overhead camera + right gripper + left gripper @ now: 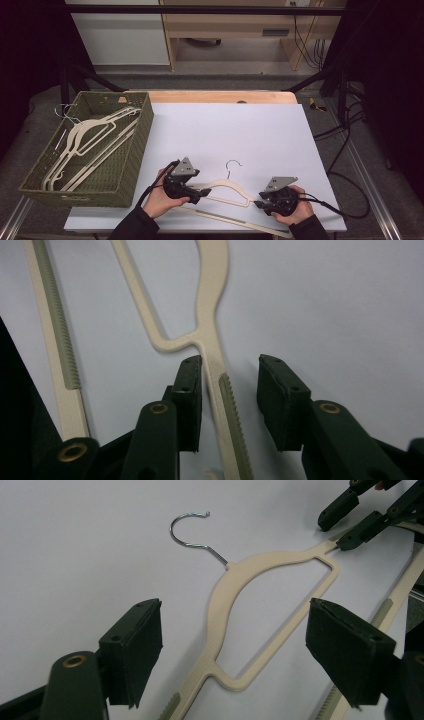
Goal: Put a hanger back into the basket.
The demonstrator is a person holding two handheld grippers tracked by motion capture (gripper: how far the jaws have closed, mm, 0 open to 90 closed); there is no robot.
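High view: white board (280, 130) on the table, green woven basket (131, 165) at left edge holding several cream hangers (90, 137). One cream hanger (225, 186) lies flat on the board near the person's side, metal hook (233, 164) pointing away. Left gripper (194, 192) sits at its left arm end, right gripper (260, 204) at its right arm end, one hand behind each. A loose cream bar (225, 219) lies just nearer the person, angled. Likely both ends are addressed so the hanger can be lifted level.

Left gripper view: jaws spread wide, nothing between the pads; the hanger (225, 605) lies on the board between and beyond them, hook (192, 532) up-left. The right gripper (345, 527) shows far off at the other arm tip. Released, probably lining up on the ribbed shoulder.

Right gripper view: jaws straddle the hanger's ribbed arm (225, 405). Left pad (190, 390) is touching or just beside it, right pad (280, 395) apart with a gap. So not clenched, partly closed around the arm. The bar (55, 340) lies at left, apart.
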